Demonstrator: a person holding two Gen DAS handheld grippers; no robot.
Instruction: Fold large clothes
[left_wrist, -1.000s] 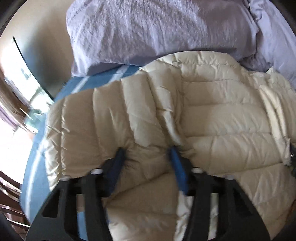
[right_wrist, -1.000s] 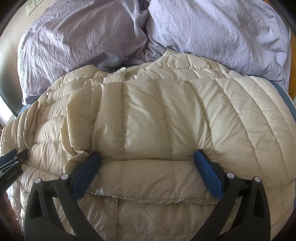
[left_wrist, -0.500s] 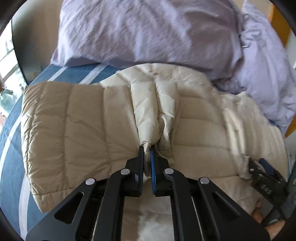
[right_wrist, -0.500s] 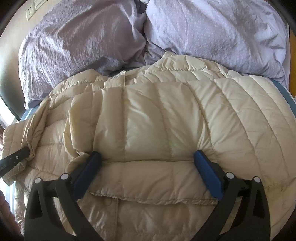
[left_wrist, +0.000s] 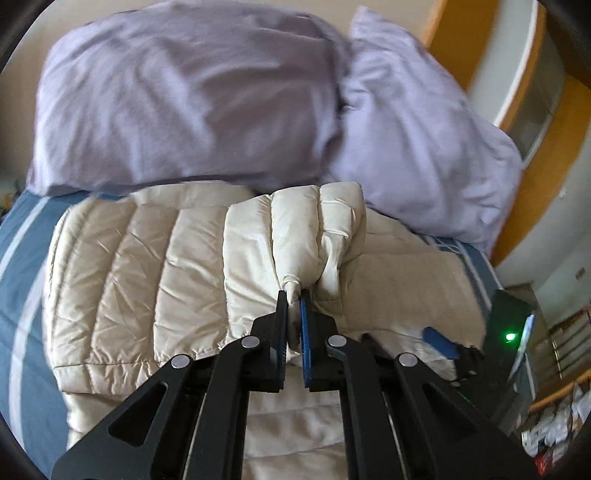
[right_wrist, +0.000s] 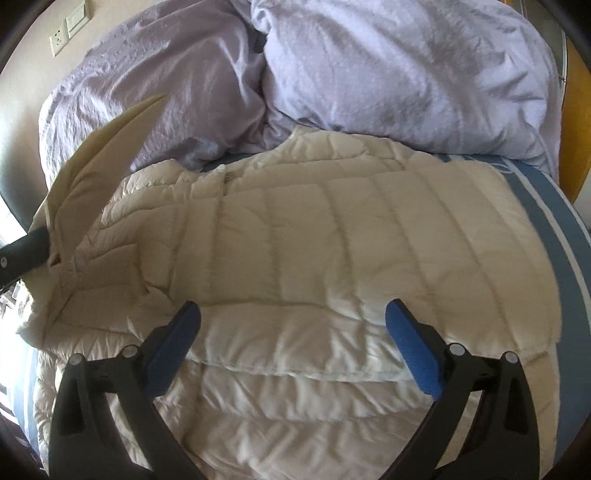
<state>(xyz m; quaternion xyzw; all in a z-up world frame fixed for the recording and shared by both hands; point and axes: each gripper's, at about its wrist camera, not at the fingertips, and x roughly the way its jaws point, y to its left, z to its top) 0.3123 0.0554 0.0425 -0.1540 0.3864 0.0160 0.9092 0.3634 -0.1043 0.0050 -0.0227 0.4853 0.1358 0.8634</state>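
Observation:
A cream quilted down jacket (left_wrist: 155, 280) (right_wrist: 332, 243) lies spread over a blue striped bed. My left gripper (left_wrist: 294, 295) is shut on a pinch of the jacket's sleeve fabric and holds that fold raised above the rest. In the right wrist view the lifted sleeve (right_wrist: 92, 155) rises at the left edge, with the left gripper's dark tip (right_wrist: 26, 254) on it. My right gripper (right_wrist: 291, 325) hovers open just above the jacket's folded lower part, with nothing between its blue pads (right_wrist: 413, 350). The right gripper (left_wrist: 443, 341) also shows at the right of the left wrist view.
Two lilac pillows (left_wrist: 184, 103) (right_wrist: 406, 70) lie at the head of the bed, just beyond the jacket. The blue striped bedsheet (left_wrist: 22, 258) (right_wrist: 565, 236) shows on both sides. A wooden frame (left_wrist: 546, 122) stands at the right, wall sockets (right_wrist: 68, 29) at the upper left.
My left gripper closed on the sleeve fabric, then rose and swung right with it, lifting the sleeve off the bed. The right gripper stayed open and drew back a little from the jacket.

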